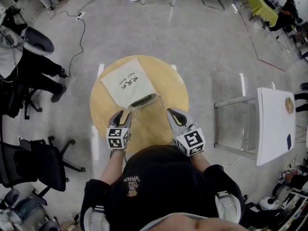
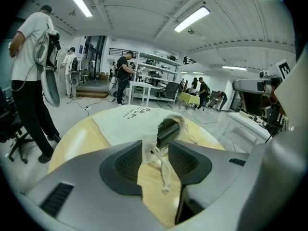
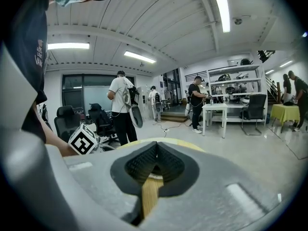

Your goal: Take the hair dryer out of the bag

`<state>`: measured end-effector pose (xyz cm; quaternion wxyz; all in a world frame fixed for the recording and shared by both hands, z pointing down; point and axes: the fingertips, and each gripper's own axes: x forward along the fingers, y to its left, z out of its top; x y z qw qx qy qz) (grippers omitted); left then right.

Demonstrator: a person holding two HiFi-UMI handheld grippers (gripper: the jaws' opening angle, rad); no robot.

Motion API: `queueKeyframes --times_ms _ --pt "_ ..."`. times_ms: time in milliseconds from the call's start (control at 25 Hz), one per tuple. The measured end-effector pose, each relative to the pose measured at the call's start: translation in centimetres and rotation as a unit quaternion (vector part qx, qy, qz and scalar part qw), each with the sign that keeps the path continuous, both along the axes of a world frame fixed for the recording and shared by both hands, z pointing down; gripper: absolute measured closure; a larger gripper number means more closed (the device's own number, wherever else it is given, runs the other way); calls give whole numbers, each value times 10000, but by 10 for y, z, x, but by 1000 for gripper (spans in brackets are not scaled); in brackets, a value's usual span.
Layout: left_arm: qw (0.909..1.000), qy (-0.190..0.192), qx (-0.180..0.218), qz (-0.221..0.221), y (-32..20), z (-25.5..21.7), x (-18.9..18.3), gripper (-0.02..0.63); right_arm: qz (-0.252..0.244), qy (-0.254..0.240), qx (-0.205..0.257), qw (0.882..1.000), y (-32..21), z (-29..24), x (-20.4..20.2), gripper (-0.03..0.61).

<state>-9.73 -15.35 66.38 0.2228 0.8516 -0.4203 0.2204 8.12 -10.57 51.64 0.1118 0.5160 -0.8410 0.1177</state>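
Hair dryer [image 2: 167,130] end faces left hand-held gripper [image 2: 155,152], released; right hand-held gripper [image 3: 155,163] clenched.

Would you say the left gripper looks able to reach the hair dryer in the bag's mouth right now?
Probably yes: the left gripper is open right in front of the bag, whose mouth shows the hair dryer; only the drawstring lies between.

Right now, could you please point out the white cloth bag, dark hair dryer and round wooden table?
white cloth bag [image 1: 126,83]: head view, printed middle.
dark hair dryer [image 2: 167,130]: left gripper view, exposed end.
round wooden table [image 1: 168,88]: head view, bare top.
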Motion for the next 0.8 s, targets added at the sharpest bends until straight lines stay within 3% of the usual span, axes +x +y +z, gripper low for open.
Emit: queueKeyframes --times_ms 440,800 --pt "9960 34 -300 -846 -26 14 6 394 -247 56 -217 9994 -23 19 -4 580" --pt "9945 -110 -311 -998 -36 20 7 396 -519 123 -384 9978 -31 43 -15 580"
